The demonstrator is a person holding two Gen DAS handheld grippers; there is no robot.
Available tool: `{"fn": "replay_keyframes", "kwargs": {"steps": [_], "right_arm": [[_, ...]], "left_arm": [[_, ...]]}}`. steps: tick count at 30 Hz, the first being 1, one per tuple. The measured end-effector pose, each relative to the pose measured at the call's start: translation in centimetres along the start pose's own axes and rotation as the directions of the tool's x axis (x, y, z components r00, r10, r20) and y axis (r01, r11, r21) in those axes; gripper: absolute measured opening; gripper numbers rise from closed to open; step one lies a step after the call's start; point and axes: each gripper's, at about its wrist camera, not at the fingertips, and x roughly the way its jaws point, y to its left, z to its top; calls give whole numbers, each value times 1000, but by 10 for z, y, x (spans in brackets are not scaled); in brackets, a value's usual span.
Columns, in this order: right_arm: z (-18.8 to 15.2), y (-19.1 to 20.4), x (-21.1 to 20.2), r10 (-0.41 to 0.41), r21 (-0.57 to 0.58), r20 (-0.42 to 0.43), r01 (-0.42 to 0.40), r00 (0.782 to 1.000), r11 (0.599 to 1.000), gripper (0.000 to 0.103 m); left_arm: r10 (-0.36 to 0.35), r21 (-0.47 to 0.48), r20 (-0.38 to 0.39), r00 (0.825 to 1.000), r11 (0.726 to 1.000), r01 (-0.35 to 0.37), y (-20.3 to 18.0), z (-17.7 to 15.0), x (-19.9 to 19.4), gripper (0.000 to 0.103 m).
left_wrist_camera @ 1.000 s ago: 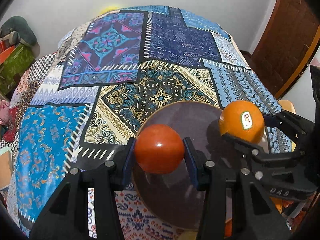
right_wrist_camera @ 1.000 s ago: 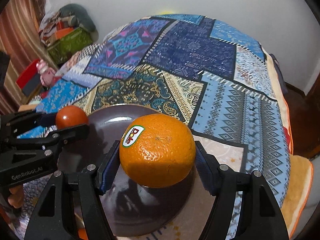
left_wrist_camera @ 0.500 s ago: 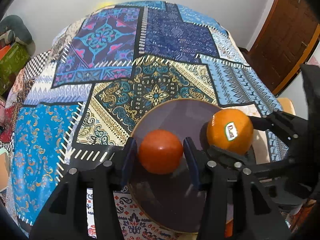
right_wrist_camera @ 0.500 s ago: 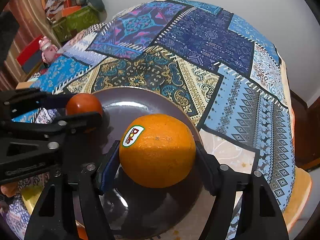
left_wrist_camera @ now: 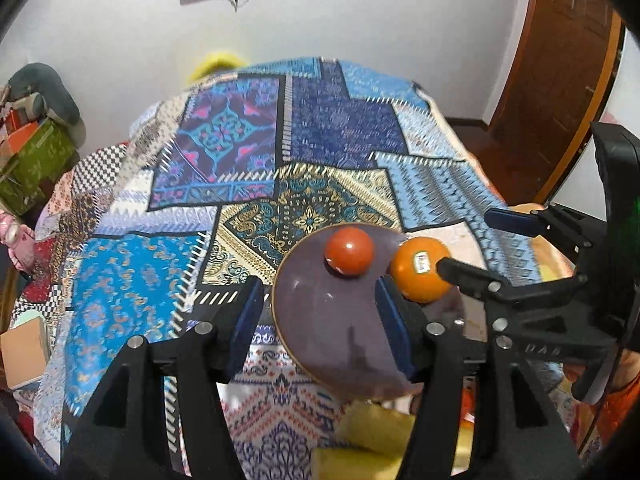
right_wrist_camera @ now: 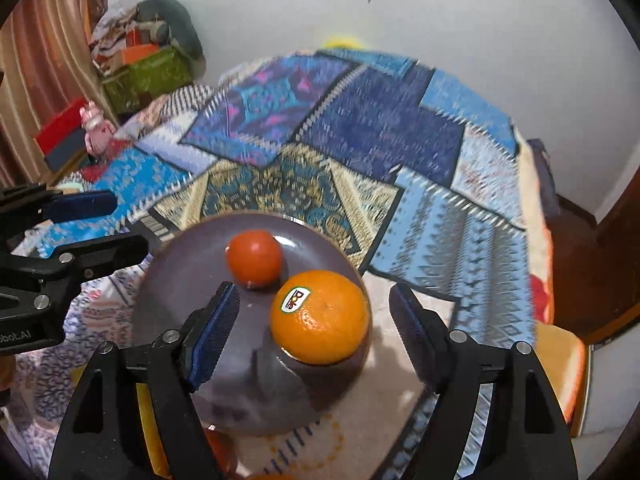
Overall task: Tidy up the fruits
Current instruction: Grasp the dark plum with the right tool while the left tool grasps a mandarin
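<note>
Plate point(right_wrist_camera: 180, 280) on patterned cloth point(right_wrist_camera: 400, 128): tomato point(right_wrist_camera: 254, 258) at 12 o'clock, orange point(right_wrist_camera: 319, 316) at 3, close together. My left tongs point(left_wrist_camera: 320, 312) and right tongs point(right_wrist_camera: 314, 326): both spread, holding nothing.

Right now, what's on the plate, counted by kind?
Orange: 1
Tomato: 1
Total: 2 on the plate

"Dole" sticker on orange point(right_wrist_camera: 319, 317)
</note>
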Motion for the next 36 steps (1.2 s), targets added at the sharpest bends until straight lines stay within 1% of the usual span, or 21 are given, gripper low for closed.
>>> {"fn": "replay_keyframes", "kwargs": {"steps": [3, 8, 12, 16, 19, 23, 26, 31, 33, 36], "right_arm": [[-3, 0, -26, -2, 17, 47, 1, 999, 1000, 77], [-17, 5, -67, -35, 12, 116, 34, 993, 999, 79], [-37, 8, -93, -32, 39, 153, 26, 988, 999, 83], [-62, 12, -107, -36, 66, 163, 25, 986, 997, 84], [-83, 16, -112, -41, 89, 154, 27, 987, 996, 84], [-110, 19, -112, -34, 129, 118, 18, 992, 991, 84], [-131, 21, -109, -21, 154, 86, 7, 996, 988, 84], [-158, 24, -100, 1, 193, 39, -8, 999, 981, 83], [-168, 25, -92, 23, 205, 5, -24, 1000, 978, 83], [-178, 25, -81, 39, 220, -31, -31, 999, 975, 77]], "left_arm": [[3, 6, 40, 999, 1000, -3, -4, -6, -29, 62], [3, 13, 82, 997, 1000, -4, -10, -23, -65, 67], [-4, 9, 88, 996, 1000, 3, -12, -42, -85, 67], [-5, -1, 73, 997, 1000, 5, -14, -70, -98, 69], [-17, -7, 38, 999, 1000, 17, -17, -92, -99, 69], [-18, -3, 3, 1000, 1000, 18, -21, -117, -97, 69], [-39, -10, -30, 999, 999, 39, -25, -134, -93, 69], [-71, -24, -74, 995, 997, 69, -32, -156, -83, 69], [-81, -30, -94, 992, 996, 79, -34, -163, -77, 69], [-97, -41, -123, 988, 995, 92, -37, -169, -66, 69]]}}
